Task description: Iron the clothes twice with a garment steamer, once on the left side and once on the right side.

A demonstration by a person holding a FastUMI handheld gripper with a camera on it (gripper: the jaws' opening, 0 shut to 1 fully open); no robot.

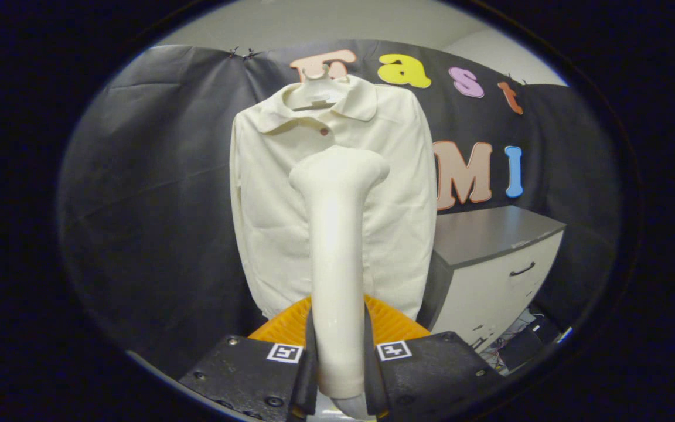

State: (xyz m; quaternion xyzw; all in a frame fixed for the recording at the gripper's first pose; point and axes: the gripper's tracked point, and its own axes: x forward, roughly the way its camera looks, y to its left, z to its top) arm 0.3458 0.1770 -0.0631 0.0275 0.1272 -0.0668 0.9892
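Hanging on a hanger (pixel 314 94) against the black booth wall, the cream collared shirt (pixel 267 193) faces the gripper (pixel 337 357), whose fingers are closed on the handle of a cream garment steamer (pixel 337 246); its head rises before the shirt's middle. A grey-topped white cabinet (pixel 490 264) stands just right of the shirt.

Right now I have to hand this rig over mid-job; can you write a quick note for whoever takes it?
Gripper: shut on the garment steamer, both fingers pressing its handle, head pointing up and forward.
Shirt: cream, collared, on a hanger against the booth wall, just beyond the steamer head. The head sits around the middle of the chest; whether it touches the fabric cannot be told.
Cabinet: grey-topped, with a drawer, to the right of the shirt.
Done: steamer picked up and brought to the shirt.
Left: from this one frame no pass can be confirmed, so plan on one left-side and one right-side pass.
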